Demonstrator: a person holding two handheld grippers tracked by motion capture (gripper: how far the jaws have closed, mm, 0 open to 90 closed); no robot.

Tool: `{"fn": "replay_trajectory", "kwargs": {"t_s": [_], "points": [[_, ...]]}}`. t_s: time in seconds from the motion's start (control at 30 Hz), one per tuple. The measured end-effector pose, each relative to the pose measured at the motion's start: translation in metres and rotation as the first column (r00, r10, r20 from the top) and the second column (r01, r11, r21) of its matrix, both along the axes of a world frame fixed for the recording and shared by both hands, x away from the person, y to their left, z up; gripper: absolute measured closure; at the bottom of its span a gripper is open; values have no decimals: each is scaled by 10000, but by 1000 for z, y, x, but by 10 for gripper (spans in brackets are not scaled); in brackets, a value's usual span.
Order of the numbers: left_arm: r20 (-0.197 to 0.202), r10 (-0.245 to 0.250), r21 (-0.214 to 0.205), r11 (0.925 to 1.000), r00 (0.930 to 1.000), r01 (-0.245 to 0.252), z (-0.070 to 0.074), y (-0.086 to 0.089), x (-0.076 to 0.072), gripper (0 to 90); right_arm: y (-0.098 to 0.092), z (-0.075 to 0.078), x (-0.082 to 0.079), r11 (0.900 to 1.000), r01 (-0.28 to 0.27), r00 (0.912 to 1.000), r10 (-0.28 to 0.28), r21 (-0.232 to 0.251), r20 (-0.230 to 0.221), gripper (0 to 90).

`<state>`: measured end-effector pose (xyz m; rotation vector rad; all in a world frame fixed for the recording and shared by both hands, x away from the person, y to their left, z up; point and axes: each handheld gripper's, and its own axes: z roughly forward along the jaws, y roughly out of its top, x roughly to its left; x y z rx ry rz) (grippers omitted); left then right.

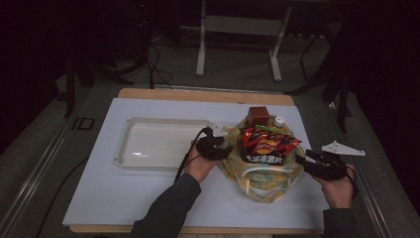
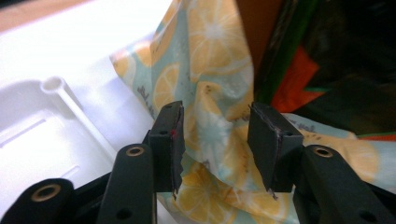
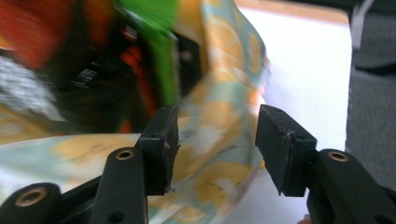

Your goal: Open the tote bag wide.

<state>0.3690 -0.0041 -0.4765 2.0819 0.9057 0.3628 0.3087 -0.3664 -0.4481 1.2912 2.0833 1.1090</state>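
- The left hand (image 1: 200,166) comes in from the near edge of the surface (image 1: 148,198), forearm slanting up and rightward, and holds the left tool (image 1: 229,151) level, aimed at the left side of the bag (image 1: 262,181).
- In the left gripper view the left tool (image 2: 215,142) has its jaws spread, with a fold of the lemon-print cloth of the bag (image 2: 205,70) standing in the gap; the pads do not press on it.
- The right hand (image 1: 339,191) enters at the near right corner of the surface, and holds the right tool (image 1: 300,161) pointing leftward at the right side of the bag.
- In the right gripper view the right tool (image 3: 215,149) is also spread wide; the cloth of the bag (image 3: 219,140) lies between and behind the jaws, blurred, and is not pinched.
- The bag sits on the right half of the surface, between the two tools, just right of the white tray (image 1: 163,144).
- It stands with its mouth opening upward, white handles (image 1: 262,171) draped toward the near edge; its long axis runs from near edge to far edge.
- Out of the mouth stick a red and black snack packet (image 1: 267,144), a brown box (image 1: 258,116) and a white-capped bottle (image 1: 279,120), the last two at the far side.
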Motion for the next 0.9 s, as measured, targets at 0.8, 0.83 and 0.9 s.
{"fn": "replay_trajectory", "kwargs": {"t_s": [0.8,0.83,0.9], "points": [[281,-1103,998,9892,9935,1070,-29,-23,-36,556,28,-44,-7,9896,-1264,9889,1202,-681,-878,537],[222,-1040,1152,9882,9943,1008,-31,-24,-34,558,27,-47,-6,9901,-1222,9890,1156,-691,-925,538],[172,-955,1292,9873,9953,925,-34,-25,-32,562,26,-50,-5,9908,-1166,9890,1095,-691,-990,541]]}}
